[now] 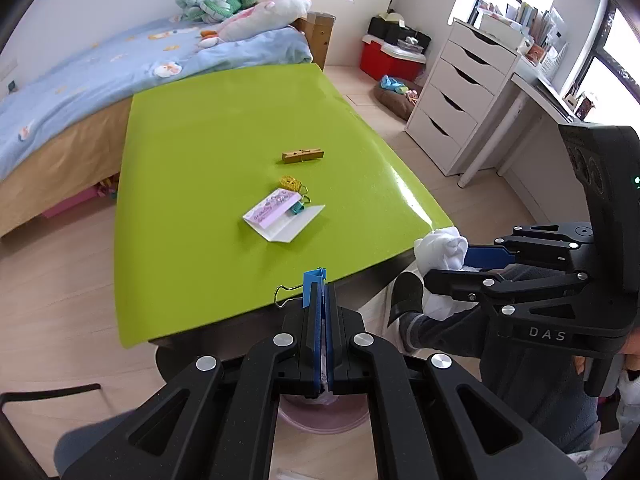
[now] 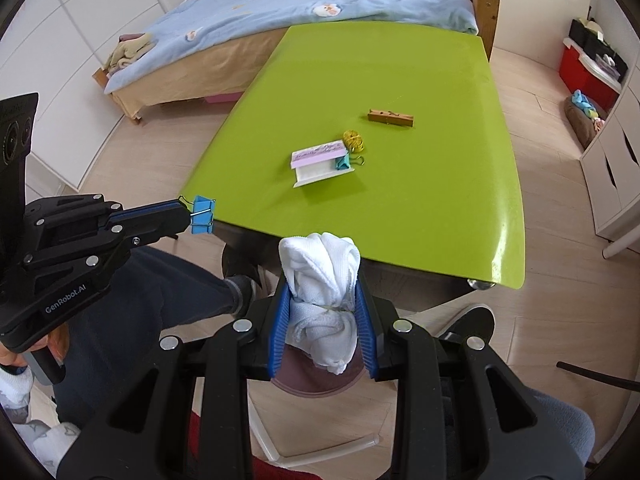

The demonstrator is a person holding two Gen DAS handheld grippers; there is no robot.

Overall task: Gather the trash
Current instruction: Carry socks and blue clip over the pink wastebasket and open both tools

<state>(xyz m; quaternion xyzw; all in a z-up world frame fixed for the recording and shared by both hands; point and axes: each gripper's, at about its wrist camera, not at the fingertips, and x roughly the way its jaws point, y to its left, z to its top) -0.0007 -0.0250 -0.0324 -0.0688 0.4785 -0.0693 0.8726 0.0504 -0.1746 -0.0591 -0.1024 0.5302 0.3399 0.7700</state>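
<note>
Bedroom floor and a blue-quilted bed [image 2: 280, 4] frame the green worktop [image 2: 400, 60], which I take as the landmark. Hanging just off its near edge, toward the left, the left tongs [image 1: 318, 280] are clenched on a blue binder clip [image 2: 203, 215]. Further right along that same near edge, the right tongs [image 2: 322, 276] grasp a bunched white cloth [image 2: 320, 268], its lower end drooping toward a round pinkish vessel [image 2: 316, 380] on the floor below (probably the bin, though only a sliver shows).

Out in the middle of the worktop lie a folded white card with a pink label [image 2: 318, 162]; touching its right end, a teal binder clip [image 2: 341, 163] and a coil of yellow cord [image 2: 354, 140]; and, a little beyond those, a wooden clothespin [image 2: 391, 118].

So the job looks roughly half done: two pieces are lifted but not yet dropped, and the middle cluster remains to be gathered, assuming all of it counts as trash.
</note>
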